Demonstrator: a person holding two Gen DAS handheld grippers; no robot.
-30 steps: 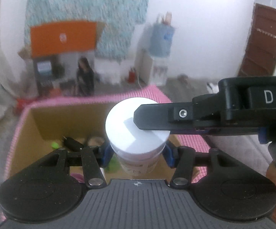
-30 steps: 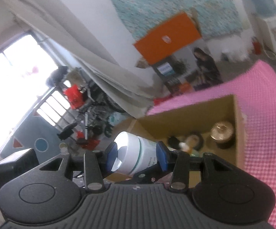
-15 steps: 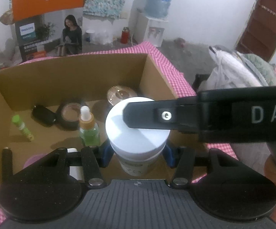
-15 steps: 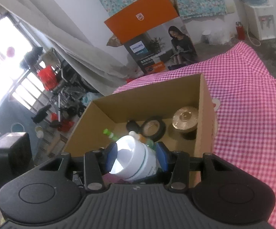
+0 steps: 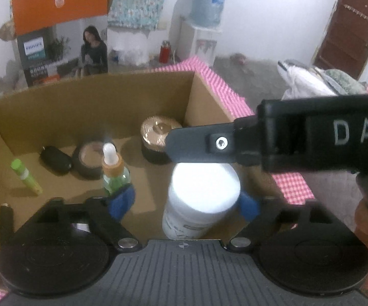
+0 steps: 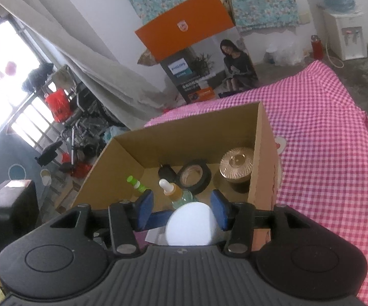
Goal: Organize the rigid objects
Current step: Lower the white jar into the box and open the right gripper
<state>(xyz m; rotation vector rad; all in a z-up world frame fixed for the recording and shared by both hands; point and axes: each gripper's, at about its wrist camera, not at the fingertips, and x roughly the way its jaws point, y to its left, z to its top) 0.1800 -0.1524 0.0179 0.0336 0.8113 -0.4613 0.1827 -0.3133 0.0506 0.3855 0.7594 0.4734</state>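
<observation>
Left gripper (image 5: 184, 201): jaws spread wide, just opened, pads standing off both sides of the white jar (image 5: 201, 199); no pinch is seen. Right gripper (image 6: 181, 210): jaws also just eased apart, blue pads flanking the jar's white lid (image 6: 190, 225) with gaps on either side; nothing is gripped there either, judged from the right wrist view.

The jar is seen upright inside the cardboard box (image 6: 196, 132), toward the near right corner; whether it rests fully on the box floor cannot be told, its base being hidden.

Beyond it, further into the box: a dropper bottle (image 5: 113, 170), a tape roll (image 5: 89, 158), a gold-lidded jar (image 5: 158, 140), a black fob (image 5: 55, 158), a green tube (image 5: 26, 176). The box stands on a pink checked cloth (image 6: 324, 140).

Step judged in hand: release of the jar. To be done well, both grippers should be lifted straight clear with jaws kept wide, so the lid is not clipped and the dropper bottle just beside the left pad is not knocked
</observation>
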